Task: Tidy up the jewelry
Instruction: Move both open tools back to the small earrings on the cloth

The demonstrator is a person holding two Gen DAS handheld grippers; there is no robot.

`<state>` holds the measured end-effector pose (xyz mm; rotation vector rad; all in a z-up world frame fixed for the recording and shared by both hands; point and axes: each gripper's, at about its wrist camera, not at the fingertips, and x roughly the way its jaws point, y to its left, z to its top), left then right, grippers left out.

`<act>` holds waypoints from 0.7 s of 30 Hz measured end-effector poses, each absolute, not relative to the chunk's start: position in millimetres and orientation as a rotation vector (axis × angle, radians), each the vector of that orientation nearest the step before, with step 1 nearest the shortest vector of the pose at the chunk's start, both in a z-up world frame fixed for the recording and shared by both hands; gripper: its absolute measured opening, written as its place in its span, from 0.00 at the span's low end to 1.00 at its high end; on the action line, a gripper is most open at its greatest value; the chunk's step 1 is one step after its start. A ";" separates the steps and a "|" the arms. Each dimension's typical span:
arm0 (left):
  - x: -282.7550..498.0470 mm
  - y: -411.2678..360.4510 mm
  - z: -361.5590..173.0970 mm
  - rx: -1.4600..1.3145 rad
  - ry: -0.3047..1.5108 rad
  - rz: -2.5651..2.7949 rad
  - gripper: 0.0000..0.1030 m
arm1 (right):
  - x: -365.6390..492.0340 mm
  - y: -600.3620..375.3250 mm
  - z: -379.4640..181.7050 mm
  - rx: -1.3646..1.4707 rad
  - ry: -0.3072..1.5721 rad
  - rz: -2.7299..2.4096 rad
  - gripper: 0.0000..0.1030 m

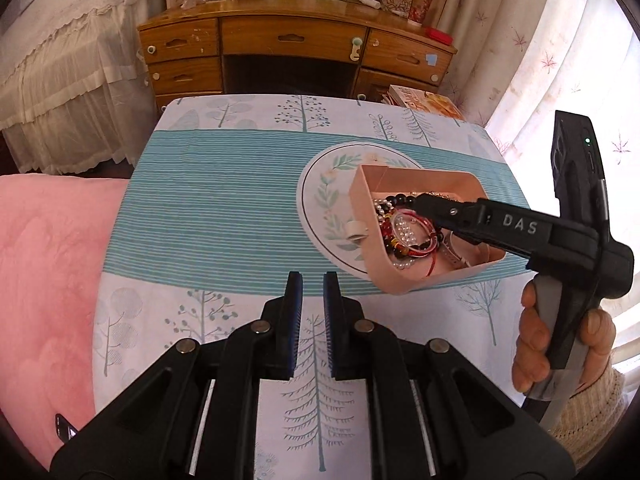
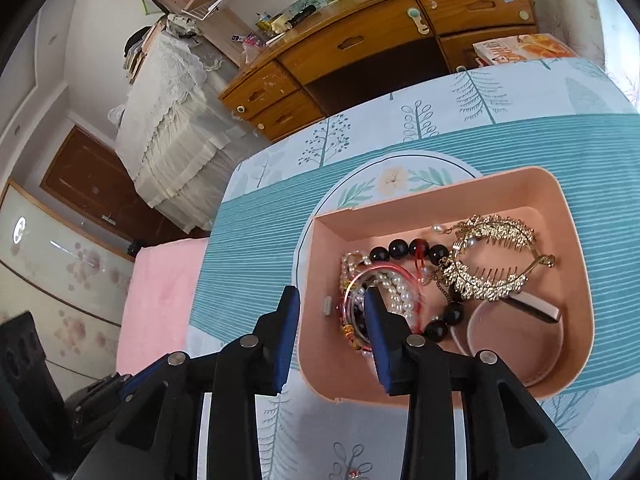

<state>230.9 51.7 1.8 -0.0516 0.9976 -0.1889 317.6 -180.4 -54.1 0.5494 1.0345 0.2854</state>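
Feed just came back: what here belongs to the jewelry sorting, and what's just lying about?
Job:
pink box
beaded bracelets
pearl strand
gold hair comb
plate
right tongs

Lying about:
wooden desk
magazine
pink blanket

In the left wrist view the right gripper (image 1: 420, 200) covers part of the jewelry in the pink box (image 1: 362, 200), the box hides much of the plate (image 1: 320, 200), and in the right wrist view a blue finger (image 2: 376, 328) hides some of the pearl beads (image 2: 396, 292).
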 end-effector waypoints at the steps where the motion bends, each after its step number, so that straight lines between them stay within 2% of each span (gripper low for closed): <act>1: 226.7 53.4 2.5 -0.047 0.991 -0.179 0.08 | 316.0 -182.1 -53.3 0.559 1.035 0.283 0.33; 21: 134.7 60.0 10.7 -0.123 0.843 -0.110 0.08 | 179.4 -199.0 6.8 0.430 0.863 0.317 0.33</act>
